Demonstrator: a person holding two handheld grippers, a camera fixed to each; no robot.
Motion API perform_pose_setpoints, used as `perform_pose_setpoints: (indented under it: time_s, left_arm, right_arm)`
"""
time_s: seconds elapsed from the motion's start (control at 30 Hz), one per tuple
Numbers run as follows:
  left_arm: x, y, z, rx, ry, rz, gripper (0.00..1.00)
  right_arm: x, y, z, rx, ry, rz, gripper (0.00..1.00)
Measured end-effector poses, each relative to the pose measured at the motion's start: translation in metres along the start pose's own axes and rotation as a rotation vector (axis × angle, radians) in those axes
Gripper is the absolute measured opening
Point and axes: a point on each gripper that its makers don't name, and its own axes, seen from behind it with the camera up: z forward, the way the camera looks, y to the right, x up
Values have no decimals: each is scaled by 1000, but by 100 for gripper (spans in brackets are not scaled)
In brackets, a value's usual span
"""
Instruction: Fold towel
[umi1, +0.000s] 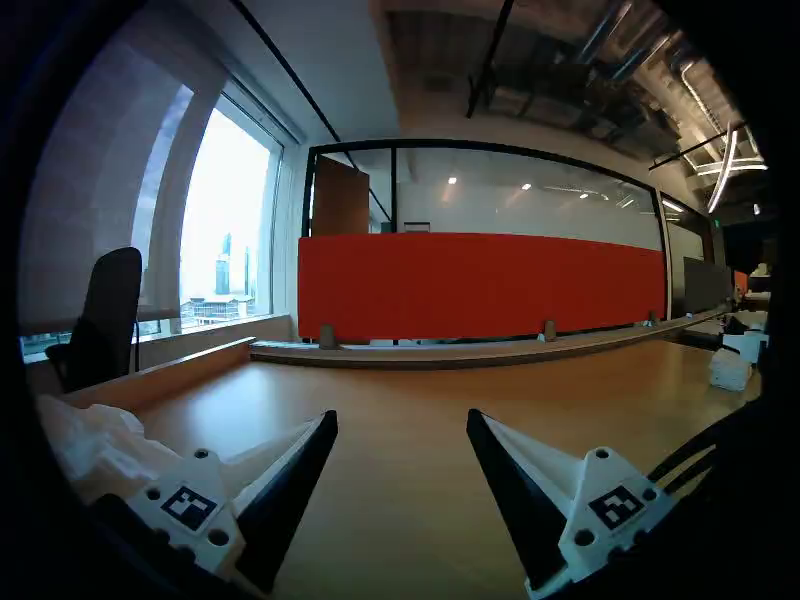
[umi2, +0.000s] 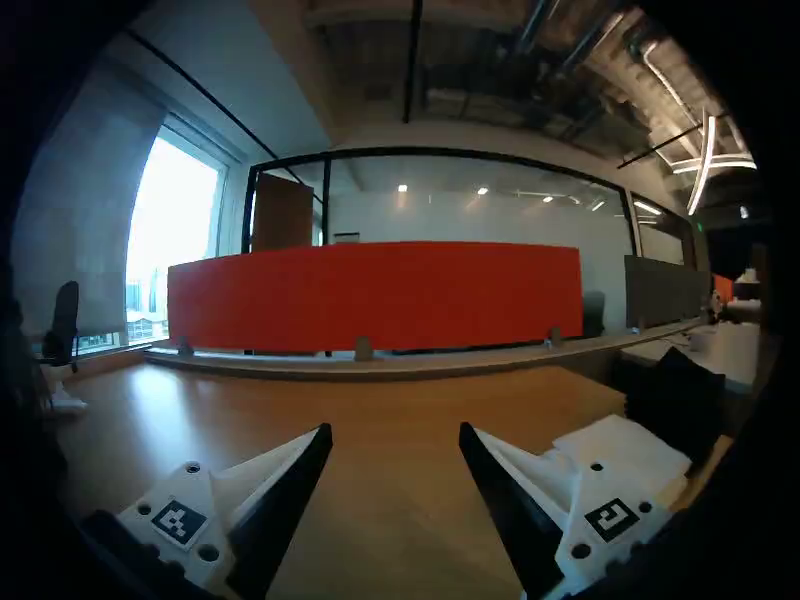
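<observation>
In the left gripper view a crumpled white towel (umi1: 88, 448) lies on the wooden table (umi1: 420, 400), at the far left, partly behind the left finger. My left gripper (umi1: 400, 414) is open just above the tabletop, nothing between its fingers. The right gripper view has a flat, folded-looking white towel (umi2: 620, 448) on the table (umi2: 390, 410) at the right, partly hidden behind the right finger. My right gripper (umi2: 394, 428) is open as well and holds nothing.
A red divider panel (umi1: 480, 285) runs along the table's far edge. A black office chair (umi1: 100, 320) stands by the window at left. White bundles (umi1: 730, 368) lie at the far right. A dark object (umi2: 675, 400) sits behind the folded towel.
</observation>
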Motion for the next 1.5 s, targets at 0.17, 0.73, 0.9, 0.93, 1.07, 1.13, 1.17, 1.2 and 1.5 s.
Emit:
perform_pose_setpoints:
  time_s: [0.17, 0.73, 0.9, 0.93, 1.07, 1.13, 1.17, 1.2, 1.5]
  left_arm:
    - [0, 1, 0, 0, 0, 0, 96]
    - [0, 1, 0, 0, 0, 0, 96]
    - [0, 1, 0, 0, 0, 0, 96]
    - [0, 1, 0, 0, 0, 0, 96]
    - [-1, 1, 0, 0, 0, 0, 96]
    - [-1, 1, 0, 0, 0, 0, 96]
    - [-1, 1, 0, 0, 0, 0, 96]
    - [-1, 1, 0, 0, 0, 0, 96]
    - [0, 0, 0, 0, 0, 0, 96]
  right_arm:
    - [0, 0, -1, 5, 2, -14, 98]
    - [1, -1, -2, 11, 15, -30, 99]
    - [1, -1, -3, 13, 15, -30, 98]
    - [1, -1, -3, 13, 15, -30, 98]
    - [1, -1, -3, 13, 15, -30, 98]
    - [1, -1, -3, 13, 15, -30, 98]
    - [1, -1, -3, 13, 15, -30, 98]
    - [0, -1, -2, 13, 15, -30, 98]
    - [0, -1, -2, 13, 15, -29, 99]
